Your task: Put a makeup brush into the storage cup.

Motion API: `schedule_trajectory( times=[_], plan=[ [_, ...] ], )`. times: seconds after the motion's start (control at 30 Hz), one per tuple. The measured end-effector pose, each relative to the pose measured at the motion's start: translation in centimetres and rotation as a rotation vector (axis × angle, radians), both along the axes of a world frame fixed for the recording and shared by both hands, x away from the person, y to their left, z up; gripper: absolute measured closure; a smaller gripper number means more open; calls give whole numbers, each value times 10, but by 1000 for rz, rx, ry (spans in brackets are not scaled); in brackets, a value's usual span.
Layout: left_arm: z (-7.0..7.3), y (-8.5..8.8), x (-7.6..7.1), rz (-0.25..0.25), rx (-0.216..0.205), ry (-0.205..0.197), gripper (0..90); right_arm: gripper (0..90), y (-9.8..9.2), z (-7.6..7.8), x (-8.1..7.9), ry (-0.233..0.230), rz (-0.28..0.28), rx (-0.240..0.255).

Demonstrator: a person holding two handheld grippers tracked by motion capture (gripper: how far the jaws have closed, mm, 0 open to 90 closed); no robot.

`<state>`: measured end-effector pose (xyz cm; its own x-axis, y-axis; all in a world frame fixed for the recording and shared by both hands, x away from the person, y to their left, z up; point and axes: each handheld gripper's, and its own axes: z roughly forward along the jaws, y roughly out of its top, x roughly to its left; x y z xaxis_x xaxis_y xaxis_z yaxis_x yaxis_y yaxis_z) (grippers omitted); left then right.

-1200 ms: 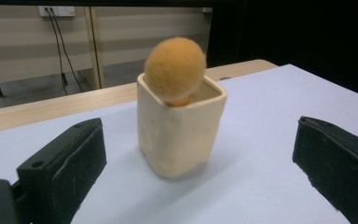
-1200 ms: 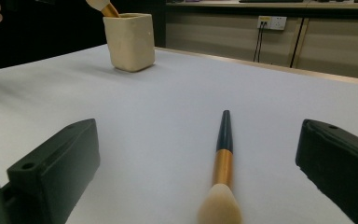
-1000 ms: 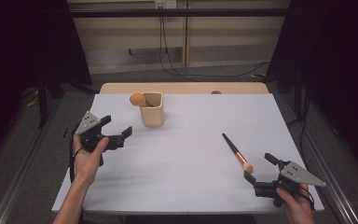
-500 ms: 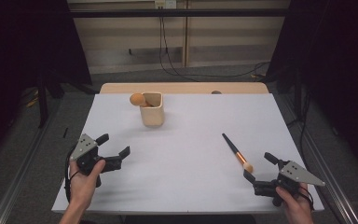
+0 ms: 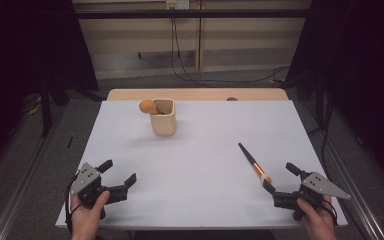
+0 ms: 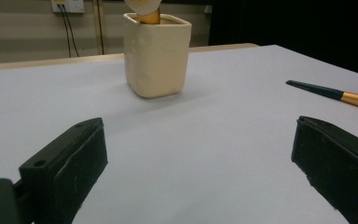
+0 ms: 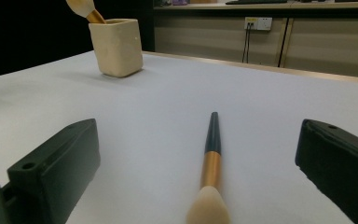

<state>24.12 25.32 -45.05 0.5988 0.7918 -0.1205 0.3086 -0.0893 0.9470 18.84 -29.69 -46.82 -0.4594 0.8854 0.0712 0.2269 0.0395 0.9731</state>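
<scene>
A white table (image 5: 195, 165) carries a cream cup (image 5: 162, 117) toward its far left, a brush head (image 5: 147, 106) poking out of it. The left gripper (image 5: 116, 176) rests at the near left corner, jaws spread and empty. The right gripper (image 5: 280, 179), also released, flanks the bristle end of a loose brush (image 5: 252, 162) lying at near right.

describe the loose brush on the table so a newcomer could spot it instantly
On the white table, look at the near right area, just ahead of the open right gripper. The makeup brush lies flat there, dark handle, gold ferrule, pale bristles toward the gripper. The other brush stands in the cream cup.
</scene>
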Motion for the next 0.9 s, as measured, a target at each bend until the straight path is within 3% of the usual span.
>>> schedule_trajectory(
  times=[0.13,0.23,0.43,0.77,0.9],
  plan=[
    [-5,6,-3,1,3,0,33,0,0,1,-3,-9,10,-17],
    [-1,9,-4,18,4,-30,33,0,-3,0,-5,-4,12,-21],
    [-2,10,-8,20,7,-26,33,0,-5,1,-3,-9,10,-14],
    [-3,10,-9,21,25,-21,33,0,-3,11,16,-24,-3,7],
    [-2,10,-10,15,22,-30,34,0,-6,14,24,-37,-27,-6]
  ],
)
